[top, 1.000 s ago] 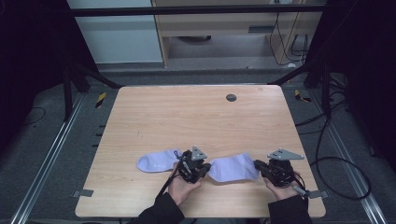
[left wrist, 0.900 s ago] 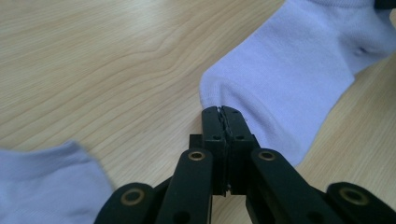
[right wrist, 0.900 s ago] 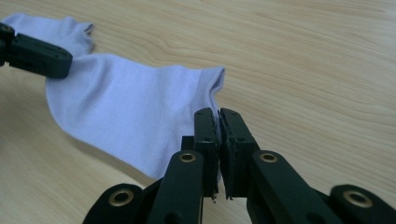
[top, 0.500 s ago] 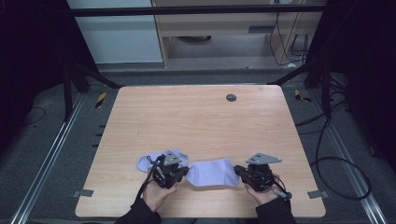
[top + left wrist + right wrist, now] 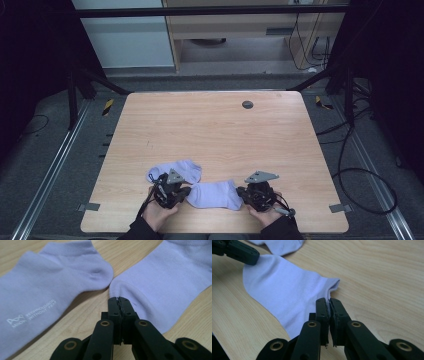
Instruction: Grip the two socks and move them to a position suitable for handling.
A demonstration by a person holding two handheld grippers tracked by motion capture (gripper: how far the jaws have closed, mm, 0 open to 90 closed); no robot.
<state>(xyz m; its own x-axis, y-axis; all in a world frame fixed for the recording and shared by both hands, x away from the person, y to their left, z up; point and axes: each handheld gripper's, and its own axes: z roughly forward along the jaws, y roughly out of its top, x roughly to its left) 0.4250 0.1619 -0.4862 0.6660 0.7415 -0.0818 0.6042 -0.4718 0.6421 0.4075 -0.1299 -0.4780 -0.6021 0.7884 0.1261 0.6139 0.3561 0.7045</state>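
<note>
Near sock (image 5: 214,195): being gripped at both ends, near the table (image 5: 220,135) front edge.
Left gripper (image 5: 119,300): jaws being kept clamped on the toe.
Right gripper (image 5: 328,301): jaws being kept clamped on the cuff.
Second sock (image 5: 181,170): lying flat just beyond; pairing is judged not yet done.

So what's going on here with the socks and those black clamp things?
A person holds a hand-held gripper in each hand at a wooden table. The left hand-held gripper and the right hand-held gripper are each shut on opposite ends of one lilac sock, stretched flat between them. A second lilac sock lies beside it near the table's front edge.
</note>
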